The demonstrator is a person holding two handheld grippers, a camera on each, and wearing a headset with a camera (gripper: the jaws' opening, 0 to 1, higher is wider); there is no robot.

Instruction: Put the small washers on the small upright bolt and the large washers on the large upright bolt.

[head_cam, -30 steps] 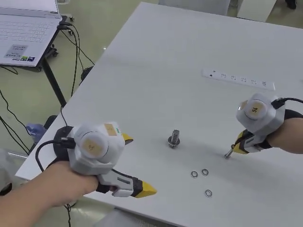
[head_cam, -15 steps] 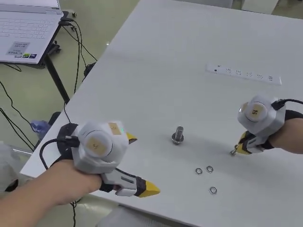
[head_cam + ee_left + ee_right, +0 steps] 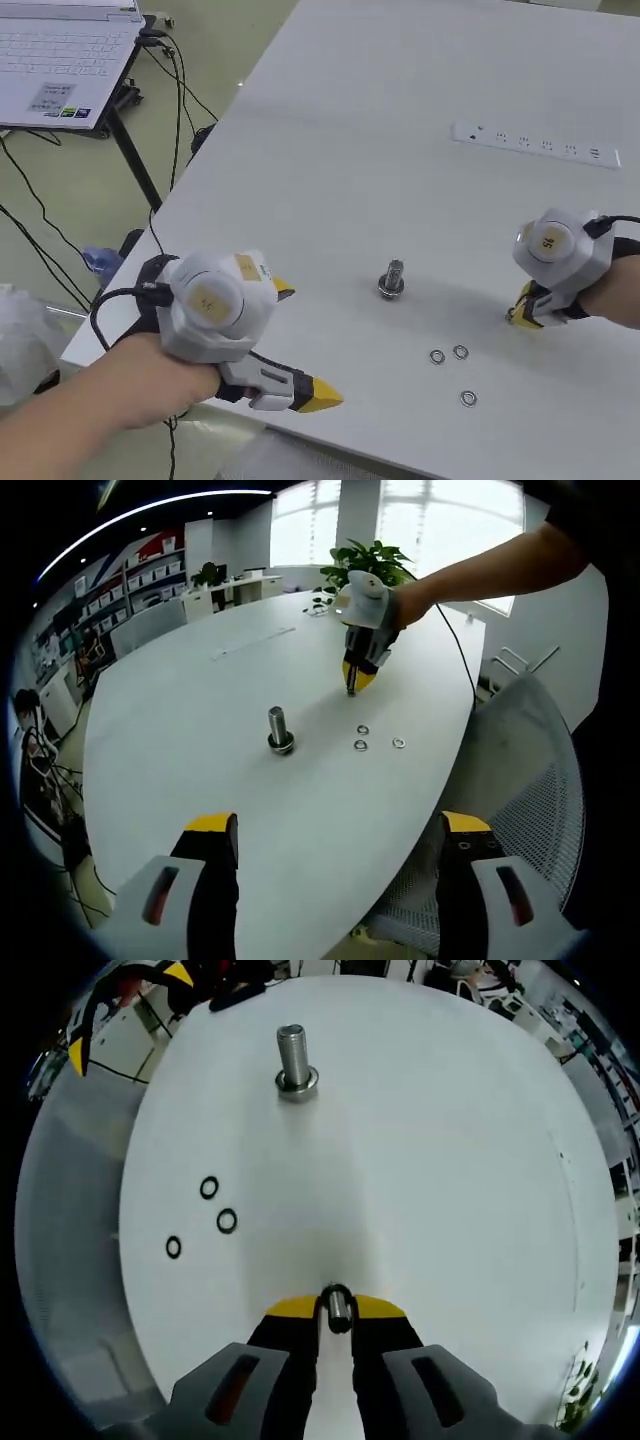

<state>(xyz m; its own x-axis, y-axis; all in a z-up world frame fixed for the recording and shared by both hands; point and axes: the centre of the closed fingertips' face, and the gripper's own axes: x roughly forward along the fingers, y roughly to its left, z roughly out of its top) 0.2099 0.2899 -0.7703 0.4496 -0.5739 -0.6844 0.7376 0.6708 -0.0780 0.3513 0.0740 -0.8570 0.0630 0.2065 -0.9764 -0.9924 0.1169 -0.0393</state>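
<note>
In the head view, my right gripper [image 3: 520, 318] has its white housing over the jaws, so I see just a yellow tip. In the right gripper view, the small bolt [image 3: 338, 1308] shows end-on between the closed jaws, with its shank hidden behind them. The three washers [image 3: 460, 352] are too small for me to sort by size. At the foot of the large bolt [image 3: 392, 280] I cannot tell head from washer. The laptop [image 3: 60, 60] is cut off by the picture's edge.
</note>
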